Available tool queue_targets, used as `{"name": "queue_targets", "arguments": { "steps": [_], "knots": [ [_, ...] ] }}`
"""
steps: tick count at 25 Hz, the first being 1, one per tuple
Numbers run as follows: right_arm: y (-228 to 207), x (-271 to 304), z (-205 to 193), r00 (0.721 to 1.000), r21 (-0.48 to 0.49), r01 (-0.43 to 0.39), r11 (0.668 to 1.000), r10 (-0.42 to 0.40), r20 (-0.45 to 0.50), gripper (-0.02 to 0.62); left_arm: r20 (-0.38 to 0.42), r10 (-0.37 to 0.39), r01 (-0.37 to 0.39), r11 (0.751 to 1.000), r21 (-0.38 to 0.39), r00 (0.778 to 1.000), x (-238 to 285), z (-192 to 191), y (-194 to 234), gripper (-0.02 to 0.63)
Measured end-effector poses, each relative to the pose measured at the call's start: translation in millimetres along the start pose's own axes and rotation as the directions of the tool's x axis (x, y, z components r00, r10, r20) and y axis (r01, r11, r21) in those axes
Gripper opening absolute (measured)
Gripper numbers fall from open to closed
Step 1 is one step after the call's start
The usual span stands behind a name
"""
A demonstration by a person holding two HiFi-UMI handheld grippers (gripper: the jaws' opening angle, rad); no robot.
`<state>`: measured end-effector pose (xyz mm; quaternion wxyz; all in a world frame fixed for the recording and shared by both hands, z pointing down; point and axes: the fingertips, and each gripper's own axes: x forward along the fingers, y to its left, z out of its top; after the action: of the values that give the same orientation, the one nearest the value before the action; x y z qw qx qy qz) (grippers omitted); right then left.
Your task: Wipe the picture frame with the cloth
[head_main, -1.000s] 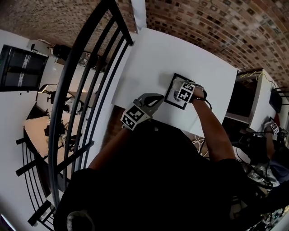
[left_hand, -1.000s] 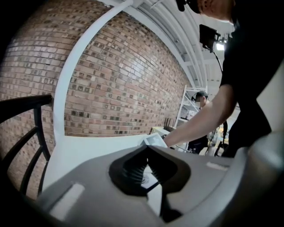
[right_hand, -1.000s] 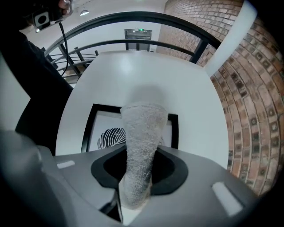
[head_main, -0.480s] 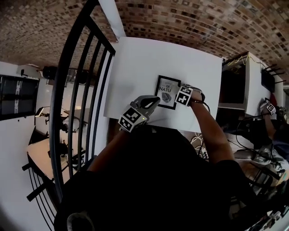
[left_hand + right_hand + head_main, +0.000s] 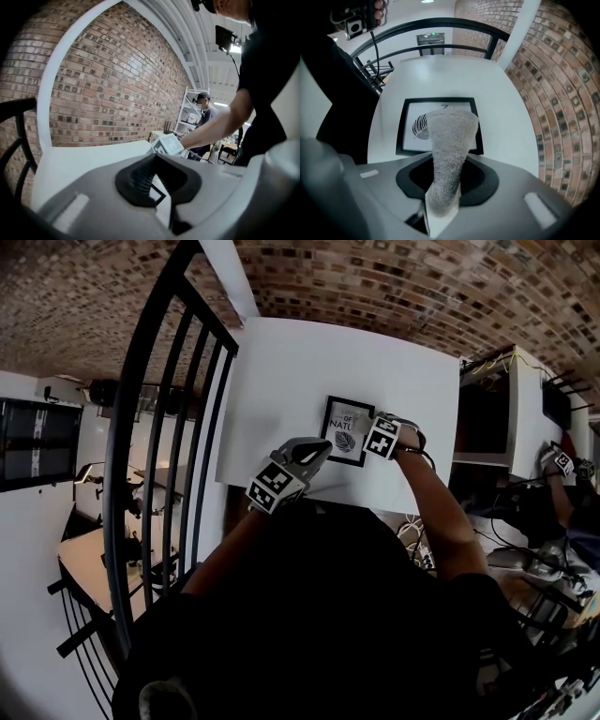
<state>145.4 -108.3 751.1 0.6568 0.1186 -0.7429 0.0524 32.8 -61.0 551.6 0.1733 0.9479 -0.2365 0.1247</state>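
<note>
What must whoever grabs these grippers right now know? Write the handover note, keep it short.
Left gripper: jaws together at the tips, nothing clamped, beside the near left corner of the picture frame.
Right gripper: shut on the grey cloth, which reaches over the frame's glass.
The frame lies flat on the white table.
Done: cloth gripped and at the frame; how much is wiped does not show.
Left: likely wipe glass and border.

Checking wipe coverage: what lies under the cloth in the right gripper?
The picture frame: the cloth, clamped in the right gripper, extends over its middle. Black border and a striped drawing show beside it; most lettering is covered.
</note>
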Motion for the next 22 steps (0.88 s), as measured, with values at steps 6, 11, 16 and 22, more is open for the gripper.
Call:
{"name": "queue_targets", "arguments": {
  "steps": [6,11,16,22],
  "knots": [
    [17,0,72,0.996,-0.092,-0.036,0.995,0.043,0.080,0.121,0.005,0.059,-0.059,0.998,-0.016,0.998,-19,-4,8,0.002],
    [38,12,107,0.993,-0.176,-0.072,0.982,0.087,0.081,0.121,0.008,0.121,-0.121,0.992,-0.042,0.993,-40,-13,17,0.002],
    [54,31,110,0.992,-0.214,-0.109,0.971,0.119,0.037,0.121,0.011,0.160,-0.158,0.985,-0.068,0.987,-55,-22,24,0.002],
    [52,32,100,0.994,-0.201,-0.108,0.974,0.112,0.007,0.121,0.013,0.159,-0.157,0.985,-0.076,0.987,-62,-24,29,0.002]
  ]
}}
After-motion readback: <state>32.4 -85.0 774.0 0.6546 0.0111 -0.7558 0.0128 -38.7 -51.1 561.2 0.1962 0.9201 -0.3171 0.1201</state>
